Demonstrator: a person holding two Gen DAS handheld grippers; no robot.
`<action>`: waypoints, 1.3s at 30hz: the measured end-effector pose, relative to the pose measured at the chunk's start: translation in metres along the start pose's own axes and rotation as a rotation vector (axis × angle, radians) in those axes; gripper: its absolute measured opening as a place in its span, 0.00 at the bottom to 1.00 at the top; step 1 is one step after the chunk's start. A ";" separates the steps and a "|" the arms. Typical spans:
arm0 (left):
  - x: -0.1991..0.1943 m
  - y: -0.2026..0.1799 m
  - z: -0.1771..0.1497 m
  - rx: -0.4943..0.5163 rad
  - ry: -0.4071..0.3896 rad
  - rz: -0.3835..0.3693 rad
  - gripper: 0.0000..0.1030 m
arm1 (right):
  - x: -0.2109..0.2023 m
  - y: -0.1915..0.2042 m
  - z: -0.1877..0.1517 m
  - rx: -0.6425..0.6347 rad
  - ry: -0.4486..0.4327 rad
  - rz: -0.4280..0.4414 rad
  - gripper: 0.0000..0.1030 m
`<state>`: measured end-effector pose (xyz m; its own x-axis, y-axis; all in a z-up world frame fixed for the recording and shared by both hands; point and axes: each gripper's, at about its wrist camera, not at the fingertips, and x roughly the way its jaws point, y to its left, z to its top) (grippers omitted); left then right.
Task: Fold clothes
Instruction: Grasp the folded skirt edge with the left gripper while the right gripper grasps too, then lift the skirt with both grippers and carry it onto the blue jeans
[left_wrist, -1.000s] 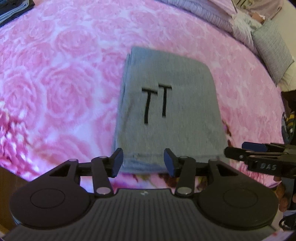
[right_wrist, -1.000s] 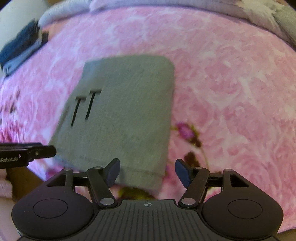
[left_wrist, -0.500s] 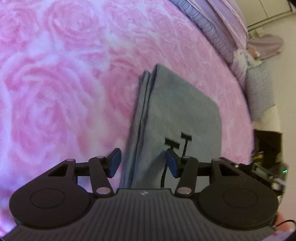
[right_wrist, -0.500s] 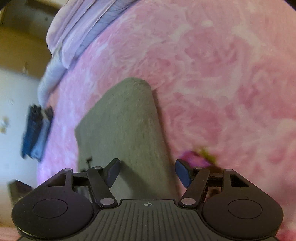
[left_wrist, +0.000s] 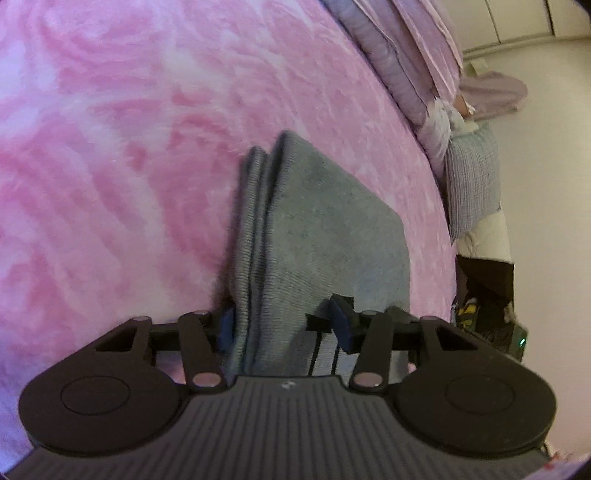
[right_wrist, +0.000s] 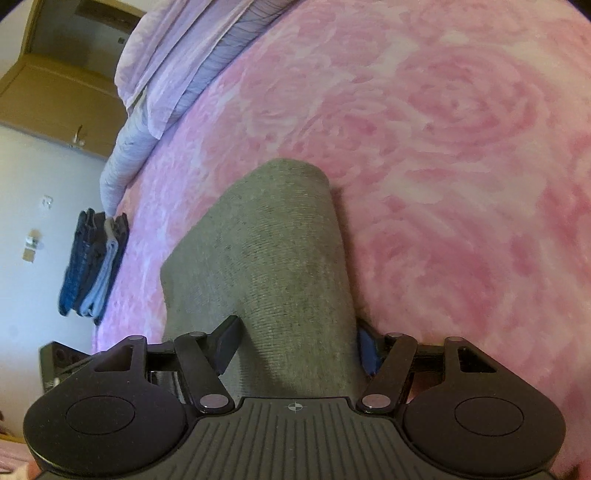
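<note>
A folded grey garment (left_wrist: 332, 236) with a black printed mark lies on the pink rose blanket (left_wrist: 129, 147). My left gripper (left_wrist: 283, 325) straddles its layered left edge. One blue pad (left_wrist: 226, 328) sits beside the stacked layers and the other lies on top near the print. Its jaws are closing with the cloth between them. In the right wrist view the same garment (right_wrist: 280, 258) runs up between the fingers of my right gripper (right_wrist: 297, 347). Those jaws straddle its rounded right fold and are also closing around the cloth.
A stack of folded dark blue jeans (right_wrist: 92, 266) sits at the far edge of the bed. Lilac bedding (right_wrist: 177, 55) and a grey checked pillow (left_wrist: 472, 181) lie along the head end. A wooden door (right_wrist: 55, 96) stands beyond.
Both grippers dropped from above the garment to its two side edges and rolled sideways. The cloth now sits between each pair of jaws, which have narrowed.
</note>
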<state>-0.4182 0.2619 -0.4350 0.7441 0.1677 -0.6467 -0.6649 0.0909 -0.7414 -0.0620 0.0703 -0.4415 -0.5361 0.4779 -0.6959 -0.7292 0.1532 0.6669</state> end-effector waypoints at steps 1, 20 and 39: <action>0.002 -0.003 0.000 0.017 0.000 0.008 0.33 | 0.000 0.002 -0.001 -0.008 -0.005 -0.012 0.49; -0.161 -0.083 -0.061 -0.185 -0.287 0.151 0.16 | -0.047 0.181 0.018 -0.229 0.223 -0.044 0.28; -0.439 0.075 0.164 -0.288 -0.654 0.249 0.16 | 0.228 0.555 0.062 -0.504 0.298 0.157 0.28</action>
<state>-0.8053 0.3557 -0.1768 0.3241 0.7064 -0.6292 -0.6980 -0.2704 -0.6631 -0.5626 0.3179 -0.2138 -0.6965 0.1871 -0.6928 -0.7043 -0.3633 0.6099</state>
